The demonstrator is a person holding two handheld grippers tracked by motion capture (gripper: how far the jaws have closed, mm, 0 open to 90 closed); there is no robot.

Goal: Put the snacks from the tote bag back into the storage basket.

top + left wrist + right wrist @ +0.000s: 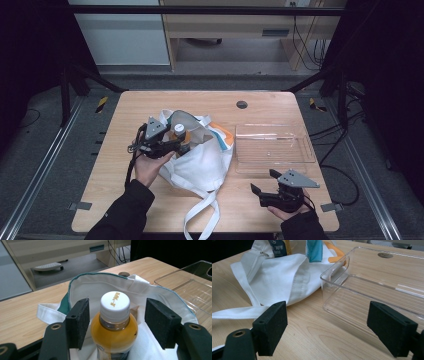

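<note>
A white cloth tote bag (202,162) lies in the middle of the wooden table (150,107), its mouth toward the far left. At that mouth stands a bottle of orange drink (114,332) with a white cap (115,302). My left gripper (180,145) reaches over the mouth, jaws either side of the bottle (180,135). In the left gripper view the left gripper (117,322) is open: white cloth shows between the bottle and the right pad (160,322). My right gripper (264,181) hovers open and empty near the front right, facing the bag (284,280).
A clear plastic tray (274,126) sits right of the bag, and its near corner (329,277) lies just ahead of the right gripper (327,330). Blue (314,250) and orange (334,250) items poke from the bag. The bag's straps (200,215) trail to the front edge.
</note>
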